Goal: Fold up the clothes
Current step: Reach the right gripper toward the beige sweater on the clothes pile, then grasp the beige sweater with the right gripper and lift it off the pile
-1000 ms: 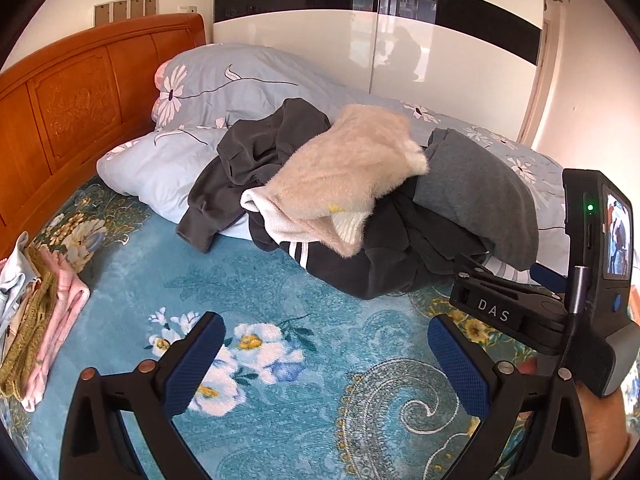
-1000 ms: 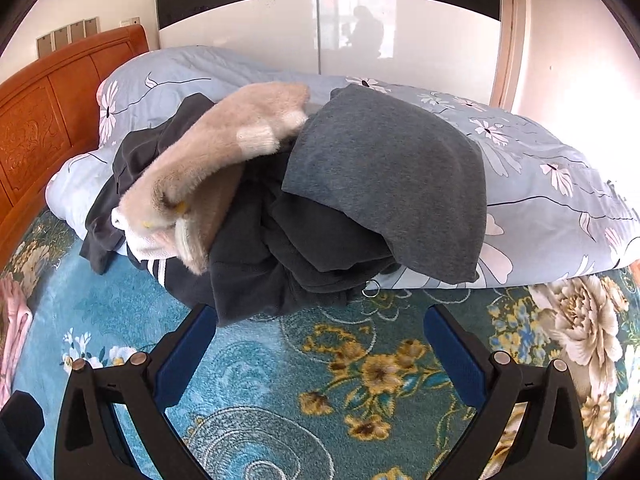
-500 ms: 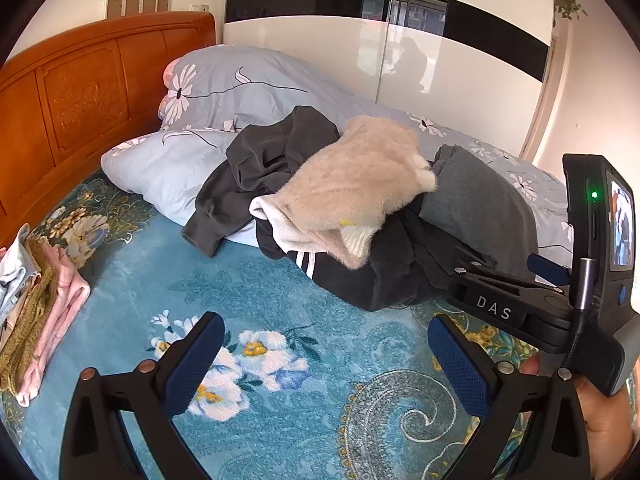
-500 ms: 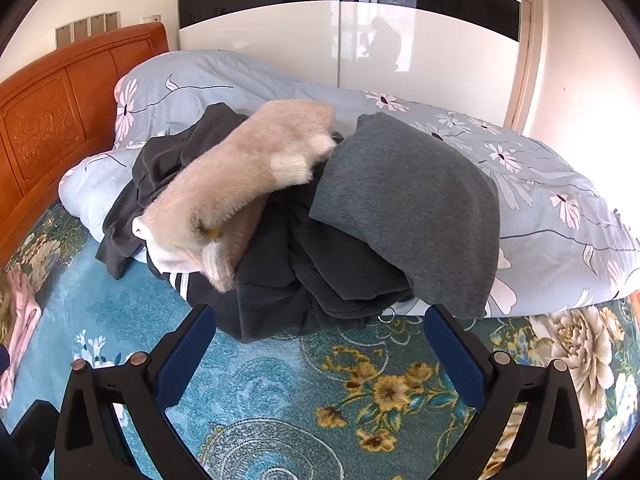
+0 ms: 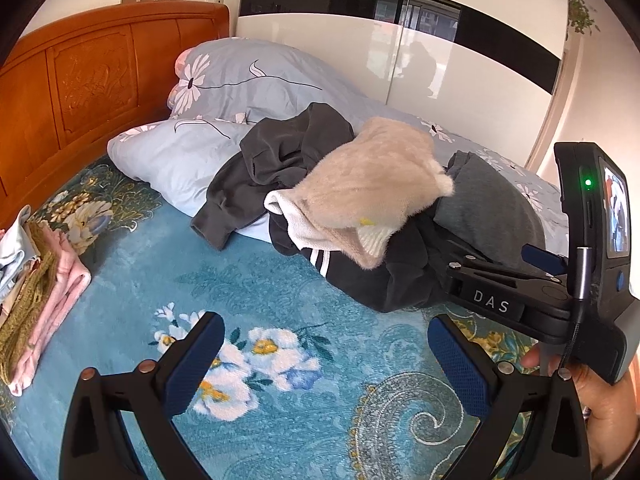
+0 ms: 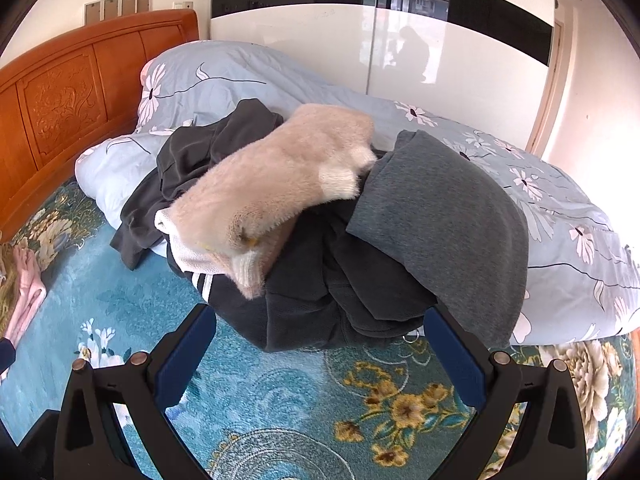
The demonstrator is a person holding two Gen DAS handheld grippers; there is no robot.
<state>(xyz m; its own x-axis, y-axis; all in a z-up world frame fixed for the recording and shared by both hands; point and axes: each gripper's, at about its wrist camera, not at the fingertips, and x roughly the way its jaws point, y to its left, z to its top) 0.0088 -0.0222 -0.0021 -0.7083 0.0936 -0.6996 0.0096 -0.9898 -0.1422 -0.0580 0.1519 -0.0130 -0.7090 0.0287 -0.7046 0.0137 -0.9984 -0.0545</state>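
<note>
Daylight fills the room evenly, bright and soft, so my pictures look clear. The glossy wardrobe doors [image 6: 360,52] throw back pale glare and a dim reflected figure. Shadows under the clothes pile [image 5: 360,216] are faint. Both views bend strongly at the edges, with black corners. The nearest blue pads [image 6: 184,360] look slightly soft.
</note>
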